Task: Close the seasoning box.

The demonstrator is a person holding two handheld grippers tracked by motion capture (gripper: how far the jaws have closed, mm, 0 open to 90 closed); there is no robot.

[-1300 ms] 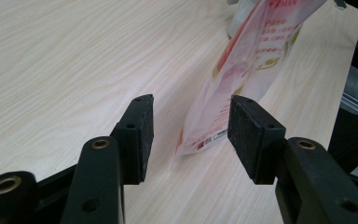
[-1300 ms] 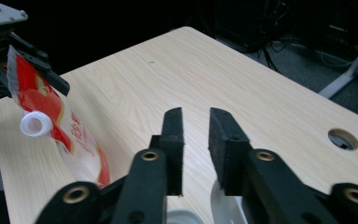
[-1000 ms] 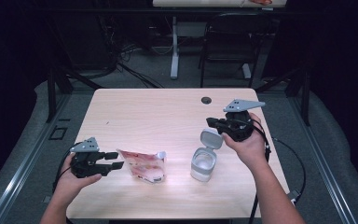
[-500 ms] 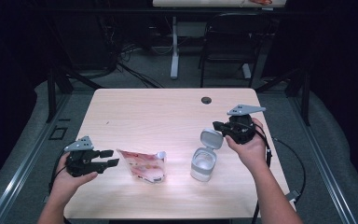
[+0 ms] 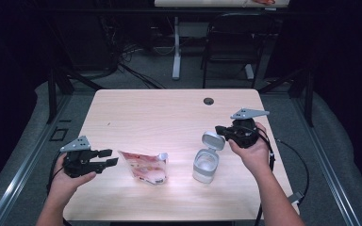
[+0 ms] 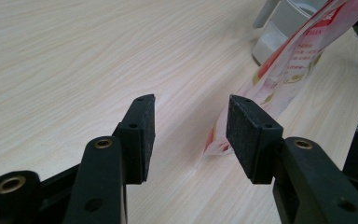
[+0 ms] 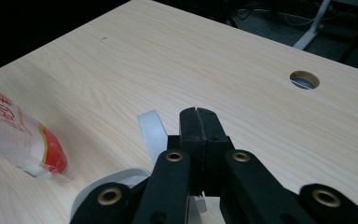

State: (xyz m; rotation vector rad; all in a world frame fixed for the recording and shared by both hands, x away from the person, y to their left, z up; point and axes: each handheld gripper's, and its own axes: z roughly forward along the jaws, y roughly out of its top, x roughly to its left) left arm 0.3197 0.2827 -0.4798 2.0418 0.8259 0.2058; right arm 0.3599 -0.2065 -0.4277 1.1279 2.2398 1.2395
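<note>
- Jaws of the left gripper [image 6: 191,130] stand wide apart with nothing between the pads; a corner of the red-and-white pouch [image 5: 145,166] lies just past the right-hand pad, not touched by it.
- Jaws of the right gripper [image 7: 199,122] are pressed fully together and hold nothing; they sit just beside the flipped-up lid [image 5: 213,141] of the small white container [image 5: 205,165]. Whether they touch the lid I cannot tell.
- The pouch lies flat on the wooden table [image 5: 169,113], near the front edge, between the left gripper and the container.
- The container stands upright, its lid hinged back and its mouth open, a little to the right of the pouch and apart from it.
- Judged from this layout, the step in hand is the approach: one hand lining up on the pouch, the other steadying or guarding the open lid.
- Next, the left gripper likely needs to slide forward so the pouch's edge sits between its pads, then close.
</note>
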